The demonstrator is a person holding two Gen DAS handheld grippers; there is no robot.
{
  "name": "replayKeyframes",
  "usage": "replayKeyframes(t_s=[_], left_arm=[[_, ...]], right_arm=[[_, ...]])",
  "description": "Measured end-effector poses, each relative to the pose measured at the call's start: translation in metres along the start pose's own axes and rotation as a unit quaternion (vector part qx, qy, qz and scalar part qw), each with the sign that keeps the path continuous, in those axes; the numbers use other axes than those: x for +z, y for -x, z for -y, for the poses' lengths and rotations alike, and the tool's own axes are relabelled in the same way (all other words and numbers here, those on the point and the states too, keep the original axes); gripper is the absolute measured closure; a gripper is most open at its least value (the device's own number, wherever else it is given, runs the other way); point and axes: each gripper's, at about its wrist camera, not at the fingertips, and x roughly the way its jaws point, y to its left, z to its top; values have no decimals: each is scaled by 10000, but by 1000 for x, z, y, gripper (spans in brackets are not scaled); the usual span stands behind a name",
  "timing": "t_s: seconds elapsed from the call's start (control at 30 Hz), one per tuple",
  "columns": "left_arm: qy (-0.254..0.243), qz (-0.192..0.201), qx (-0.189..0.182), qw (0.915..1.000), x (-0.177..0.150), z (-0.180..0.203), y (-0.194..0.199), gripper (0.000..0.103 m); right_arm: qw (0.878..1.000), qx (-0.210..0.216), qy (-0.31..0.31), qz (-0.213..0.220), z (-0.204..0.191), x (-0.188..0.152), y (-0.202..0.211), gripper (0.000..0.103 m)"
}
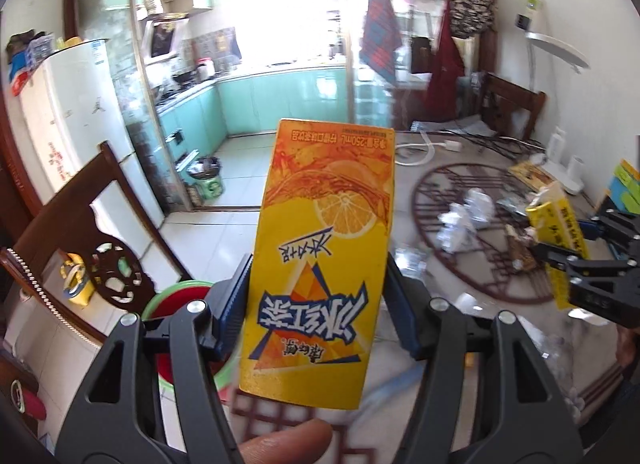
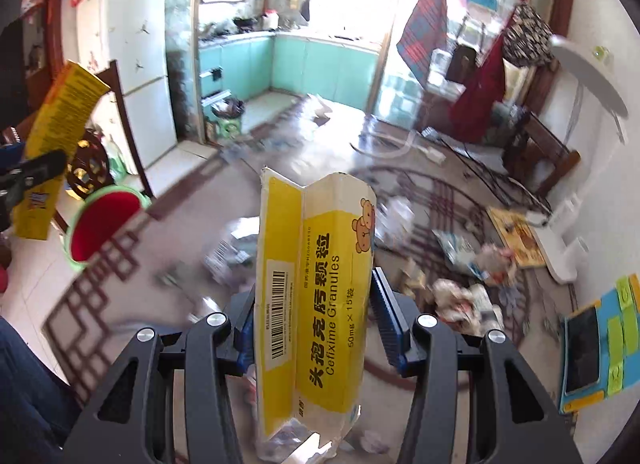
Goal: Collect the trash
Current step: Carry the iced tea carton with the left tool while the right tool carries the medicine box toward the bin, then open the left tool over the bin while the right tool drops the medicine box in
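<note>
My left gripper [image 1: 318, 308] is shut on a yellow-orange iced tea carton [image 1: 320, 264], held upside down above the table edge. It also shows at the left of the right wrist view [image 2: 52, 151]. My right gripper [image 2: 316, 312] is shut on a flattened yellow and white medicine box [image 2: 316, 304], which also shows at the right of the left wrist view [image 1: 560, 223]. A green bin with a red inside [image 2: 102, 223] stands on the floor to the left, below the table edge; it also shows in the left wrist view [image 1: 176, 300]. Crumpled paper and wrappers [image 2: 460, 300] lie on the table.
The glass table [image 2: 180, 272] has a dark lattice pattern. A wooden chair [image 1: 80, 223] stands left beside the bin. A white fridge [image 2: 136, 63] and the kitchen doorway lie beyond. A blue tablet case [image 2: 592, 344] and a power strip [image 2: 556, 248] sit at the right.
</note>
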Motion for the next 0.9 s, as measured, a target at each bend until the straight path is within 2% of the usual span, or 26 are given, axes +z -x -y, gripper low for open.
replayKeyframes(t_s=[0.2, 0.37, 0.47, 0.57, 0.67, 0.9], left_arm=[[419, -64, 774, 9961, 9, -81, -26, 43], [911, -472, 1121, 9884, -6, -152, -78, 43], [1080, -825, 1202, 9834, -22, -181, -112, 43], [1243, -1254, 1073, 9784, -43, -200, -147, 43], [1193, -1575, 1109, 9740, -60, -211, -176, 43], [1443, -2146, 916, 9616, -92, -227, -209, 41]], right_arm=[[9980, 562, 242, 144, -66, 43, -15, 55], [9943, 966, 424, 156, -120, 64, -33, 55], [9924, 1123, 492, 134, -146, 72, -42, 55], [9904, 1261, 542, 139, -166, 82, -50, 55], [9894, 1321, 594, 142, -180, 87, -53, 55], [9891, 1312, 669, 95, -192, 94, -62, 55]])
